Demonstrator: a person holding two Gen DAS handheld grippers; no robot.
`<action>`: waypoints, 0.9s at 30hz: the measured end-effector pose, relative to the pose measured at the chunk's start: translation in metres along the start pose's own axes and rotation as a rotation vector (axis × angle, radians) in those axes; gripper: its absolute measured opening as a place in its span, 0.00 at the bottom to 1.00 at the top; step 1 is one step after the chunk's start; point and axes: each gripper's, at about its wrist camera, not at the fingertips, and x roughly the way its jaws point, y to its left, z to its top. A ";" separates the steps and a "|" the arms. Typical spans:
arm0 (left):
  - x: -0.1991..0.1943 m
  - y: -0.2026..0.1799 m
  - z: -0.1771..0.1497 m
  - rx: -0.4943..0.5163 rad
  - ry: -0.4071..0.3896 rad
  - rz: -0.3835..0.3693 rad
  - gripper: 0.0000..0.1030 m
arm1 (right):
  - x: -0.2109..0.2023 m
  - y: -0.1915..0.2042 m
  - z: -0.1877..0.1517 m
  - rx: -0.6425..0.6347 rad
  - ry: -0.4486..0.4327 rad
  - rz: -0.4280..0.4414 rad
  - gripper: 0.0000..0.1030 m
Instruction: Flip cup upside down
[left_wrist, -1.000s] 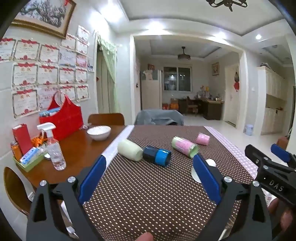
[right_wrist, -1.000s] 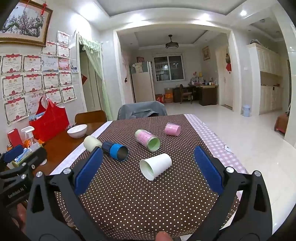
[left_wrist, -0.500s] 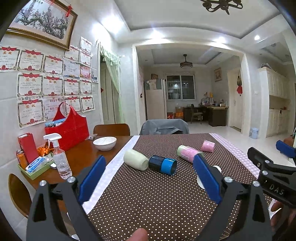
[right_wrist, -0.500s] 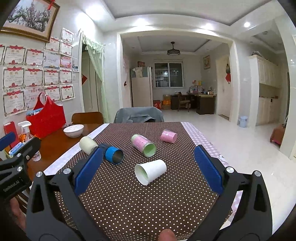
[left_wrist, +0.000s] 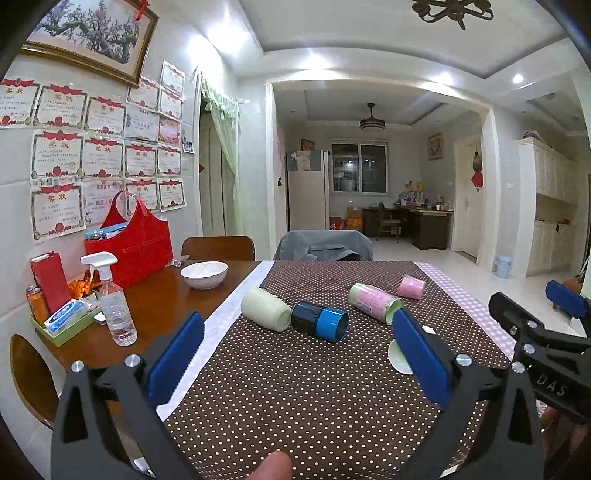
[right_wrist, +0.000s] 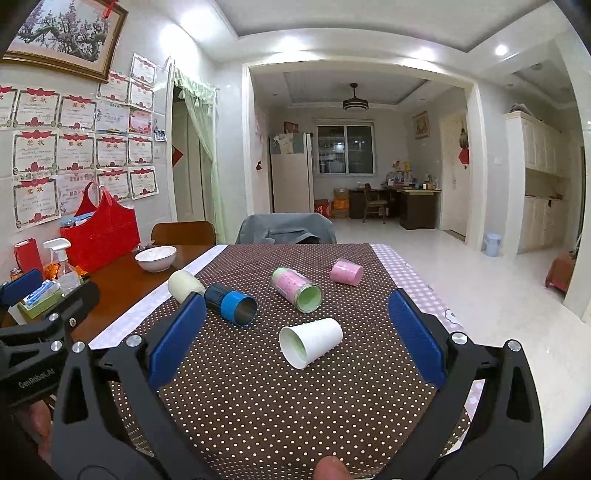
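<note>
Both tongs hang released above the near end of the table (right_wrist: 258, 406), its brown dotted cloth under them: the right tongs (right_wrist: 295, 339) spread wide with nothing between the blue pads, the left tongs (left_wrist: 295, 354) likewise gaping and empty. Nearest, just beyond the right tongs, a white paper cup (right_wrist: 312, 346) lies on its side, mouth toward the camera. Farther left lies a blue cup (right_wrist: 231, 303), touching a cream cup (right_wrist: 183, 286) behind it. Beyond the middle rests a pink-and-green cup (right_wrist: 297, 289), and farthest right a small pink cup (right_wrist: 346, 271). A white bowl (right_wrist: 156, 257) sits far left on bare wood.
</note>
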 end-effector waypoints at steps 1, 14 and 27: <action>0.001 0.000 0.000 0.001 0.001 0.002 0.96 | 0.001 0.000 0.000 0.002 -0.001 0.001 0.94; 0.017 0.003 0.002 0.007 0.008 0.020 0.96 | 0.021 0.000 0.002 -0.006 0.007 0.003 0.94; 0.027 0.003 0.004 0.007 0.003 0.011 0.96 | 0.030 0.006 0.005 -0.016 0.019 0.012 0.94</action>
